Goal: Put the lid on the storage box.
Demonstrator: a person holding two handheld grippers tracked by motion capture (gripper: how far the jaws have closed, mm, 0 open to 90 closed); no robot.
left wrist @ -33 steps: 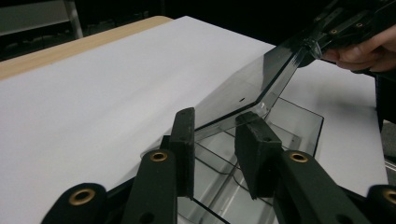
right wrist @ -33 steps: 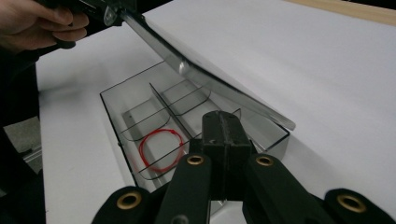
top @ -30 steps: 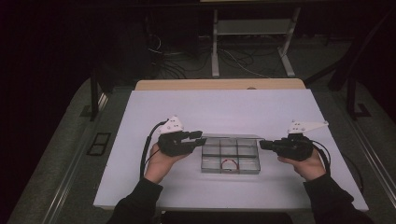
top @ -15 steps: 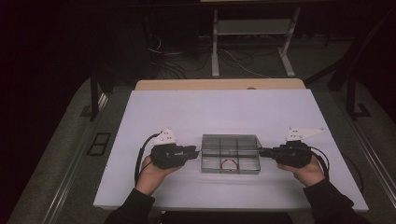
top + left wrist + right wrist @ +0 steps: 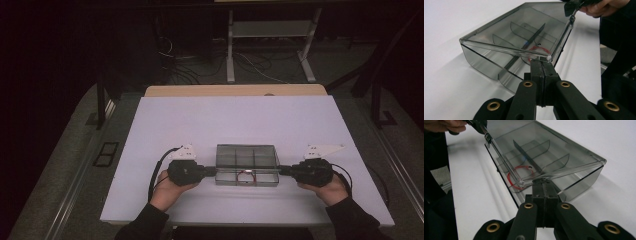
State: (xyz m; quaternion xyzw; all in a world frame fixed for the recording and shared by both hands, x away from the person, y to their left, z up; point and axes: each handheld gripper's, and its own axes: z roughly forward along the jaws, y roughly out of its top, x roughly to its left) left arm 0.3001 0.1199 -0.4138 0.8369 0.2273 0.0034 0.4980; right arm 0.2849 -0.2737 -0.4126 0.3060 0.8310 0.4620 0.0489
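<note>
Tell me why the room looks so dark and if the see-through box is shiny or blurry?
High view: the room behind is dark; the light falls mostly on the white table. Left gripper view: the clear box is sharp, with a bright glint on its lid edge, while the left gripper looks slightly soft. Right gripper view: the box throws a faint shadow, and the hand looks blurry.

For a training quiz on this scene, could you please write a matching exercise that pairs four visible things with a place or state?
Things:
1. clear smoky plastic compartment box
2. thin red ring
3. left gripper
4. white table top

Descriptions:
A. lies inside a near compartment
B. jaws shut at the lid's left corner
C. bears everything
D. sits between both grippers, lid slightly raised

Pairs: 1-D, 2-A, 3-B, 4-C
</note>
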